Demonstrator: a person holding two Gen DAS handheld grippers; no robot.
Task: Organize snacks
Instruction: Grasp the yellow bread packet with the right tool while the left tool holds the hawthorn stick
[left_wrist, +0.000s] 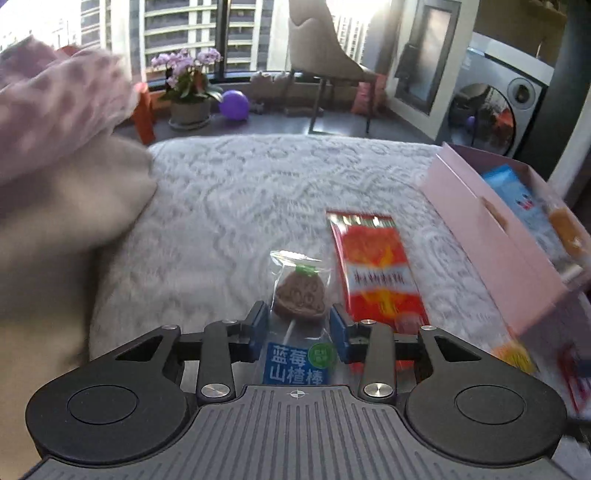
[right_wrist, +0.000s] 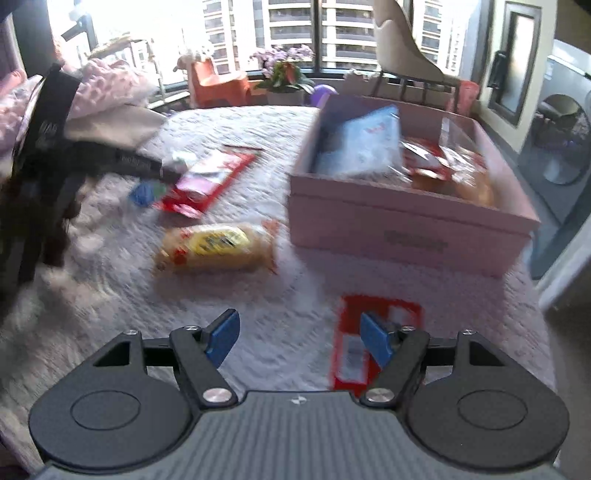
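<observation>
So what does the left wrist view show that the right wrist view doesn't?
Only the left wrist view: the left gripper closed on a clear-wrapped hawthorn lollipop.

Only the right wrist view: the open right gripper, a yellow-labelled bread pack and a small red packet.

Both: the pink box and the long red snack packet.

The bedspread (left_wrist: 258, 192) is showing as a textured, quilted cloth, matt and pale. The lollipop wrapper (left_wrist: 299, 295) is looking like clear, glossy plastic film, and the red snack packet (left_wrist: 376, 266) beside it is shining like glossy foil or plastic. The pink box (right_wrist: 406, 221) is looking like smooth, matt cardboard. The yellow-labelled bread pack (right_wrist: 214, 247) is gleaming in glossy clear film. The left gripper (left_wrist: 299, 328) is showing matt black plastic arms, blue pads (left_wrist: 258, 325), shiny metal screws and a ribbed grey body. The pink blanket (left_wrist: 62, 99) is looking soft and knobbly.
</observation>
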